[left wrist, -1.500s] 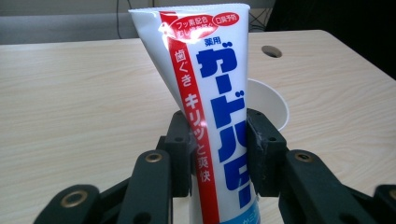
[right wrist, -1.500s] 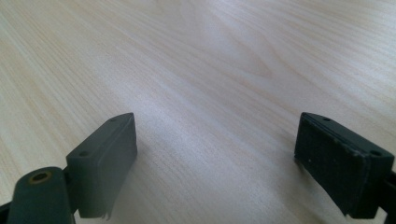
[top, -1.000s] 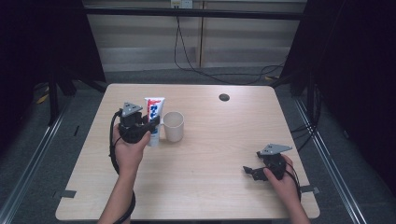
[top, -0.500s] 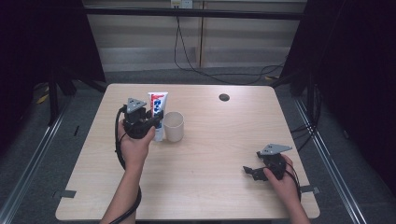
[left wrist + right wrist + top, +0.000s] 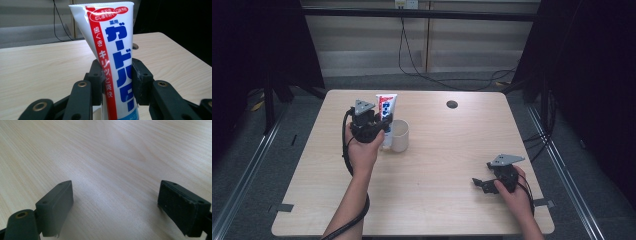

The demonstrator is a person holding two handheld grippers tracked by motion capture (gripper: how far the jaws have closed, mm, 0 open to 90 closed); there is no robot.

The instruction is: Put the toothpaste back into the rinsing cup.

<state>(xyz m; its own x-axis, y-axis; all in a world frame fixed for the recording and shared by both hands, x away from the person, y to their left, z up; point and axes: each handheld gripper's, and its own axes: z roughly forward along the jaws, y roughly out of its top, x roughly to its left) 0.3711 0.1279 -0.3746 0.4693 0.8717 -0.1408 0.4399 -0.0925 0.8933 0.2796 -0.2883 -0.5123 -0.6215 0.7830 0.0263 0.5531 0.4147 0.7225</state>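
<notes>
A white toothpaste tube [image 5: 386, 110] with a red stripe and blue lettering stands upright, crimped end up, held above the left half of the table. My left gripper [image 5: 379, 127] is shut on it, and in the left gripper view both black pads press the tube [image 5: 115, 62] at its middle, gripper [image 5: 117, 80]. A cream mug [image 5: 399, 135] stands just right of the tube. My right gripper [image 5: 478, 183] rests low over the table's near right part, open, and in the right gripper view its gripper [image 5: 130, 205] has bare wood between the pads.
A small dark round hole [image 5: 452, 104] sits in the wooden table [image 5: 437, 150] near its far edge. Cables hang at the wall behind. The floor is dark on both sides of the table.
My left gripper has carried the toothpaste tube a little farther away and to the right, closer to the mug. The right gripper has stayed where it was.
</notes>
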